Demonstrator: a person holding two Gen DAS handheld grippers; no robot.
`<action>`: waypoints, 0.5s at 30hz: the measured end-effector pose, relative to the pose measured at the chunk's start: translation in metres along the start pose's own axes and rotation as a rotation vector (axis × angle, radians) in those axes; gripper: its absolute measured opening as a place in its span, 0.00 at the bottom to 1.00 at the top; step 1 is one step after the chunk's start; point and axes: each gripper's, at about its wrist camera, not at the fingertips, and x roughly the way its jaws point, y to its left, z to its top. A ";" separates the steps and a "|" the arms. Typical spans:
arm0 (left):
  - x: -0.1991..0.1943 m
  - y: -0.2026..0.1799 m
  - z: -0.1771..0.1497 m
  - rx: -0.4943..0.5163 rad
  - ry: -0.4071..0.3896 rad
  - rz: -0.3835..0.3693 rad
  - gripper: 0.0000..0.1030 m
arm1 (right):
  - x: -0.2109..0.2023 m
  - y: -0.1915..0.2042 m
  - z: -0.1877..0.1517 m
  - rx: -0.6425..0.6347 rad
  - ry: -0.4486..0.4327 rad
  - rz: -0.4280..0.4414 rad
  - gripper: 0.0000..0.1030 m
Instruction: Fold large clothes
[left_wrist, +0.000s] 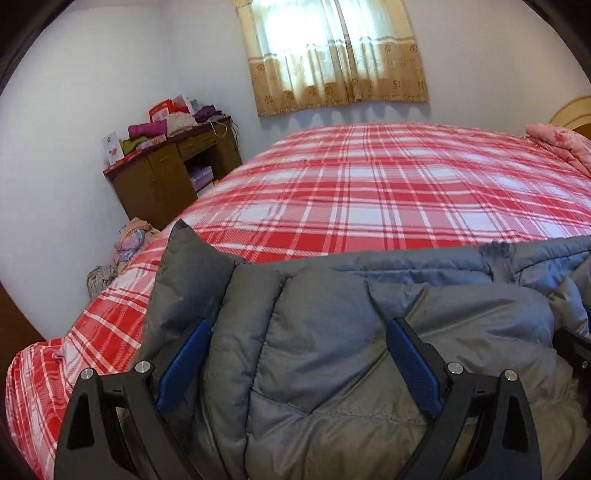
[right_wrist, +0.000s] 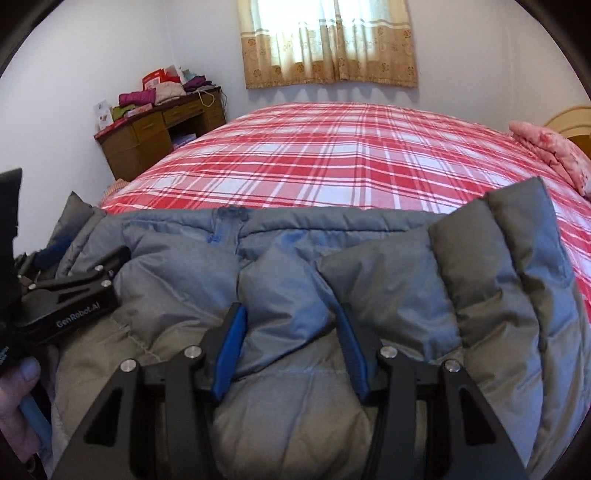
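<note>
right gripper (right_wrist: 290, 332): jaws half open, pads pressing a puffy fold of grey jacket (right_wrist: 369, 258)
left gripper (left_wrist: 299, 347): wide, jacket bulk between pads, grip unclear
jacket place: near edge of plaid bed (left_wrist: 369, 184)
hidden: jacket bottom cut off

Jacket (left_wrist: 369, 332) on bed's (left_wrist: 369, 184) near edge, desk (left_wrist: 166, 166) beyond-left.

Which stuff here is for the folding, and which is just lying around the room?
For the folding:
- grey puffy jacket
- left gripper, its fingers around a thick bunch of jacket
- right gripper, fingers squeezing a puff of jacket
- plaid bed underneath

Just lying about:
- clothes piled on the wooden desk
- pink bedding
- curtain
</note>
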 end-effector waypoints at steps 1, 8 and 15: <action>0.003 0.002 0.000 -0.005 0.009 -0.003 0.94 | 0.000 0.000 0.000 0.000 -0.001 0.000 0.52; 0.013 0.003 -0.001 -0.012 0.056 -0.016 0.96 | 0.007 0.000 0.001 0.005 0.017 0.000 0.52; 0.018 0.003 -0.002 -0.007 0.083 -0.016 0.97 | 0.013 0.004 0.001 -0.008 0.040 -0.021 0.54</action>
